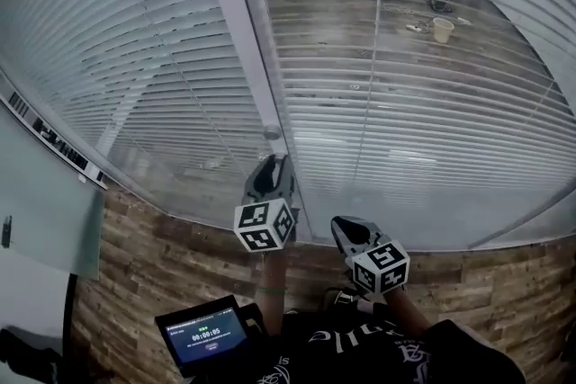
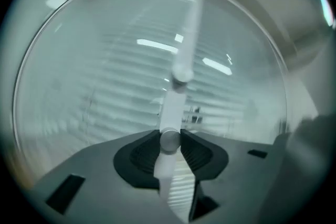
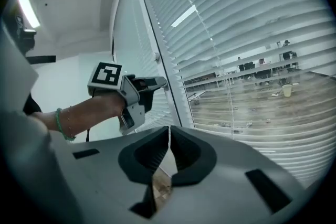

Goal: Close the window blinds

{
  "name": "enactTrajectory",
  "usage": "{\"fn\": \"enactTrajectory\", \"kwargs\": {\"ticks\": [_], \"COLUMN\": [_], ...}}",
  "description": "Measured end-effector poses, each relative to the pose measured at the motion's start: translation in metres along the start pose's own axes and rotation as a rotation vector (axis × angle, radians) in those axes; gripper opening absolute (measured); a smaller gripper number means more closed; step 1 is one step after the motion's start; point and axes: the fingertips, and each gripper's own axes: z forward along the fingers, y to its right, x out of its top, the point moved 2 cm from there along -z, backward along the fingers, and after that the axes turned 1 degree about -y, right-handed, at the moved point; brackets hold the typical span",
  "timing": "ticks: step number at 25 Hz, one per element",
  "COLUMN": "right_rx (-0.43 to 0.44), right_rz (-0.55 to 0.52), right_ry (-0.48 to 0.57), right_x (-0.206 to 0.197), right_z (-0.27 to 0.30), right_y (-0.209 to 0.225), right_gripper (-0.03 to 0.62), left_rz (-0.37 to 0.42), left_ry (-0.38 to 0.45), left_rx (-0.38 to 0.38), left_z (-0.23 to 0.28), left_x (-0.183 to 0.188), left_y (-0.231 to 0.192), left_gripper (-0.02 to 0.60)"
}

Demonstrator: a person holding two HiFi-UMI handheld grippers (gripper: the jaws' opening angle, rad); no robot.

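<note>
The blinds [image 1: 405,103] and the upright window frame [image 1: 241,40] wall off the front. The wand [image 2: 173,107] fills the left hand-held gripper [image 1: 270,166]'s closed jaws. Free room lies lower, above the wooden floor [image 1: 162,270].

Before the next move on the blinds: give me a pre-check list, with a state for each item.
1. The tilt wand is between the left tongs: ok, the pads sit against both of its sides.
2. That grip is firm enough to twist the wand: cannot tell.
3. The right tongs are out of the way: ok, shut with nothing in them, held back from the blinds and apart from the left arm.
4. The slats are closed: not ok, they lie flat and the room behind shows through them.
5. The wand is the only thing in the left tongs: ok, no cord shows there.
</note>
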Motion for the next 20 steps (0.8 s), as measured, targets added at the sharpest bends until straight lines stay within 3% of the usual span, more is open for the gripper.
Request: {"fn": "enactTrajectory", "kwargs": {"ticks": [2,3,4,5,6,7,9,10,11,12,13,14,15,16,18,19,20], "right_rx": [0.007,0.011,0.016,0.024,0.032,0.041,0.058,0.064,0.068,0.069,0.068,0.066,0.063,0.06,0.05,0.045,0.04], "right_rz": [-0.003,-0.004,-0.002,0.003,0.009,0.015,0.02,0.02,0.019,0.02,0.023,0.026,0.027,0.028,0.034,0.043,0.058], "right_ry": [-0.014,-0.02,-0.025,-0.029,-0.031,-0.031,-0.032,-0.032,-0.032,-0.031,-0.03,-0.028,-0.028,-0.028,-0.033,-0.036,-0.037], "right_x": [-0.002,-0.003,-0.004,-0.006,-0.007,-0.008,-0.011,-0.011,-0.012,-0.012,-0.012,-0.012,-0.013,-0.014,-0.017,-0.018,-0.02], "right_z": [0.0,0.002,0.003,0.005,0.007,0.008,0.011,0.013,0.014,0.016,0.016,0.017,0.017,0.016,0.014,0.012,0.01], "right_y": [0.004,0.006,0.007,0.007,0.007,0.006,0.004,0.003,0.002,0.002,0.002,0.002,0.003,0.004,0.007,0.008,0.01], "right_gripper": [0.021,0.021,0.021,0.021,0.021,0.021,0.021,0.021,0.021,0.021,0.021,0.021,0.021,0.021,0.021,0.021,0.021], "left_rz": [0.61,0.839,0.953,0.928,0.77,0.518,-0.057,-0.293,-0.467,-0.571,-0.598,-0.537,-0.379,-0.121,0.553,0.842,1.011], "left_ry": [-0.121,-0.154,-0.16,-0.145,-0.115,-0.075,0.036,0.09,0.131,0.153,0.153,0.129,0.085,0.026,-0.101,-0.145,-0.164], "left_rx": [0.071,0.092,0.098,0.086,0.059,0.02,-0.064,-0.089,-0.097,-0.094,-0.085,-0.072,-0.051,-0.021,0.054,0.082,0.091], "left_z": [0.004,0.005,0.006,0.005,0.004,0.003,-0.001,-0.002,-0.002,-0.001,0.0,0.0,0.0,0.001,0.002,0.003,0.004], "left_x": [-0.002,-0.004,-0.005,-0.005,-0.004,-0.003,0.002,0.002,0.001,-0.001,-0.002,-0.001,0.0,0.0,-0.004,-0.008,-0.011], "left_y": [0.01,0.014,0.016,0.016,0.014,0.012,0.007,0.002,-0.003,-0.007,-0.009,-0.009,-0.006,-0.002,0.009,0.014,0.017], "left_gripper": [0.124,0.124,0.124,0.125,0.126,0.126,0.146,0.15,0.15,0.15,0.139,0.127,0.126,0.126,0.126,0.126,0.126]}}
